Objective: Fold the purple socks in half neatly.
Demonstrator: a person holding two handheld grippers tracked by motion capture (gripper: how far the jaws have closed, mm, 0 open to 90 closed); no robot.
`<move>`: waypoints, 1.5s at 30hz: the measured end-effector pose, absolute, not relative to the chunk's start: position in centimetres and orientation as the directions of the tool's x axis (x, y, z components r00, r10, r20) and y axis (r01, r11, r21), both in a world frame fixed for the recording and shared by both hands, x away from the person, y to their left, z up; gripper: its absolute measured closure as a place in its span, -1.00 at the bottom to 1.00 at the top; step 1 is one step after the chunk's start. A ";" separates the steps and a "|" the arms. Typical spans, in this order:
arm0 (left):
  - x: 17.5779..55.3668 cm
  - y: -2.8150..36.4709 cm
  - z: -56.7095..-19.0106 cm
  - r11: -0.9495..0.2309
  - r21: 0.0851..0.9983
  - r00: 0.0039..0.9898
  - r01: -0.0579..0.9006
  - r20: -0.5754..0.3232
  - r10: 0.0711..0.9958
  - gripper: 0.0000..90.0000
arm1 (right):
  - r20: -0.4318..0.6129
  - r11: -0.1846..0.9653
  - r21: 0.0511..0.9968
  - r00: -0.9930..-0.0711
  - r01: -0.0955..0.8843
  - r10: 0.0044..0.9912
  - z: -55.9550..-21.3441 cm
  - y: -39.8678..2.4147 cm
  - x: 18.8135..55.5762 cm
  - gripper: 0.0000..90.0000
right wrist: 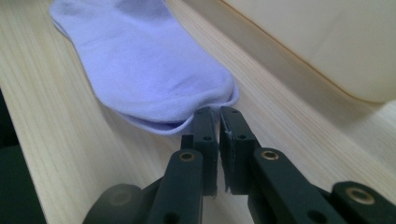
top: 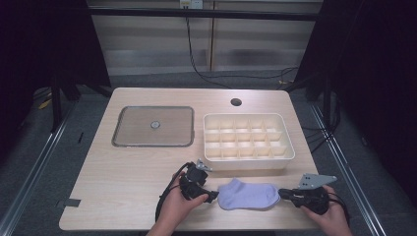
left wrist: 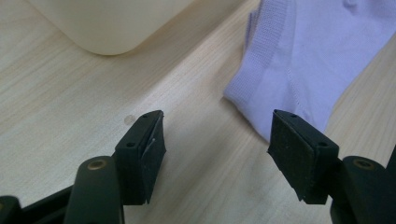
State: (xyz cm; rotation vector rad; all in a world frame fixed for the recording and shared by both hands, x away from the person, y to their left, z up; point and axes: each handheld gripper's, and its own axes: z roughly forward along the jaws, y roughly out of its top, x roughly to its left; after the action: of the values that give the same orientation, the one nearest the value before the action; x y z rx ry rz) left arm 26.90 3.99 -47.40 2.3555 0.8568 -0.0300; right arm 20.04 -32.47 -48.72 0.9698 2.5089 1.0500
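The lilac sock (top: 248, 195) lies flat at the lower middle of the high view, between the two grippers and below the tray (top: 249, 160). The right gripper (right wrist: 219, 116) has its jaws clenched on the sock's edge, which tucks between the pads at the centre of the right gripper view. The left gripper (left wrist: 217, 140) stands released, jaws apart; the sock lies at upper right, its corner just beyond the right jaw.

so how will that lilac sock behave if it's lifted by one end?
Probably floppy: the sock is thin knit lying flat on the table, so it would likely droop from the right gripper, shut at its edge. Likely light. Pushed, it would probably bunch rather than slide.
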 end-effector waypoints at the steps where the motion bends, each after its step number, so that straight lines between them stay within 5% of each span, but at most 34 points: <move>1: 26.9 4.0 -47.5 -0.592 0.550 0.788 0.589 -0.229 0.571 -0.21 | 0.020 0.524 0.704 -0.751 0.480 0.660 -48.7 -32.1 20.1 0.90; 20: 27.1 3.7 -48.0 -0.600 0.508 0.769 0.618 -0.234 0.594 -0.03 | 0.008 0.595 0.673 -0.809 0.439 0.588 -49.4 -29.1 20.2 0.90; 30: 26.5 3.1 -47.8 -0.666 0.505 0.804 0.549 -0.099 0.587 0.40 | 0.014 0.596 0.674 -0.814 0.436 0.580 -49.5 -28.8 20.2 0.90; 37: 26.5 3.0 -47.9 -0.641 0.494 0.789 0.587 -0.171 0.591 0.78 | 0.007 0.597 0.675 -0.814 0.432 0.581 -49.5 -28.6 20.2 0.90; 45: 27.7 4.4 -48.2 -0.591 0.461 0.746 0.662 -0.328 0.580 0.84 | 0.019 0.583 0.686 -0.811 0.435 0.584 -49.6 -28.7 20.4 0.90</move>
State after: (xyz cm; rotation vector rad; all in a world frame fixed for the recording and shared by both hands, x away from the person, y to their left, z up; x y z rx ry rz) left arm 27.65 4.41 -48.19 2.3744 0.9330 -0.1911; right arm 20.41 -28.66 -49.62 0.8506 2.6035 1.0436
